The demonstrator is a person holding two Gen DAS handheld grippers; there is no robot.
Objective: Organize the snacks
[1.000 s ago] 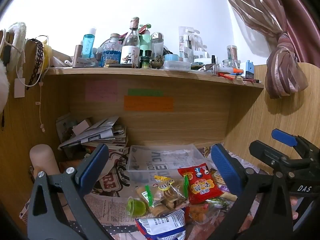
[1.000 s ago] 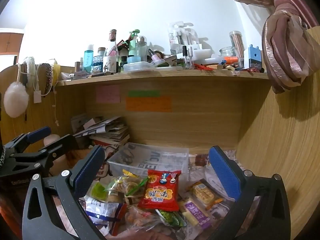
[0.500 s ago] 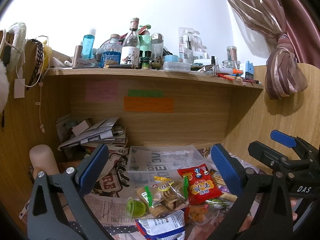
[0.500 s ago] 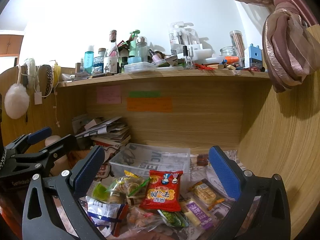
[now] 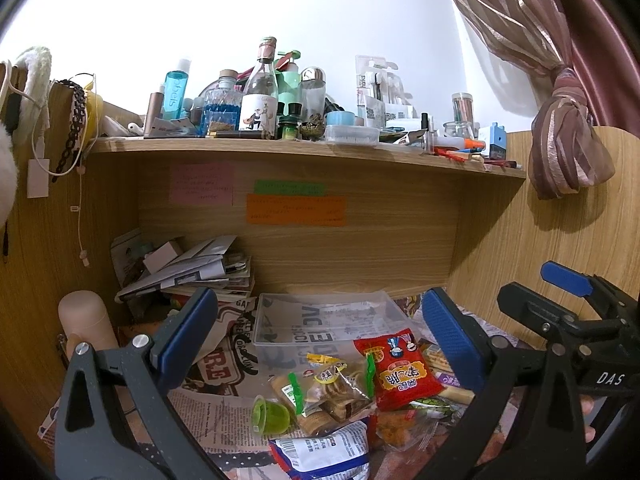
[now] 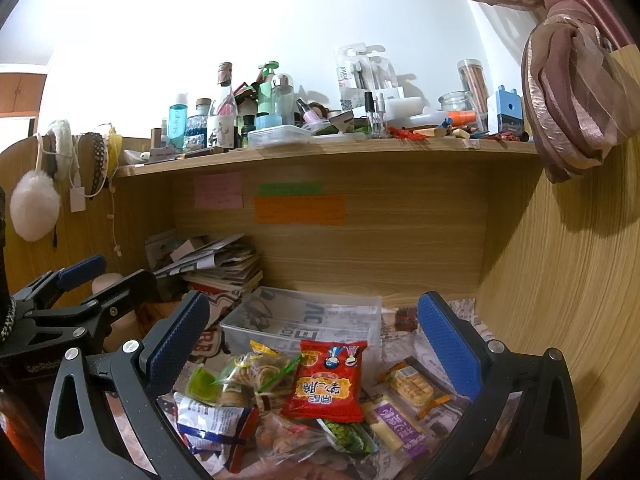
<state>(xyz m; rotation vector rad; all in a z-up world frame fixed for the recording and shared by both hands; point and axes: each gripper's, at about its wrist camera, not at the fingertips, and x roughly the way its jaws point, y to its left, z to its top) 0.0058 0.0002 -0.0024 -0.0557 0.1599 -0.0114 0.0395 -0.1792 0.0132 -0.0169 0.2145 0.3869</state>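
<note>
The blue-padded fingers of the left gripper are spread wide with nothing between them, and the right gripper is spread just as wide and also holds nothing. Both hang over a heap of snacks lying on newspaper at the near side of the desk. A red packet sits on top of the heap, leaning on the near wall of a clear plastic box, which stands just behind the heap and has nothing in it. Left of the red packet lie a clear bag of biscuits, a green jelly cup and a blue and white packet; to the right lie a tray of crackers and a purple-labelled bar. A stack of papers fills the far left corner, beside a beige cylinder. Above, a shelf crowded with bottles overhangs the desk, with sticky notes on the back panel and a knotted curtain at the right.
</note>
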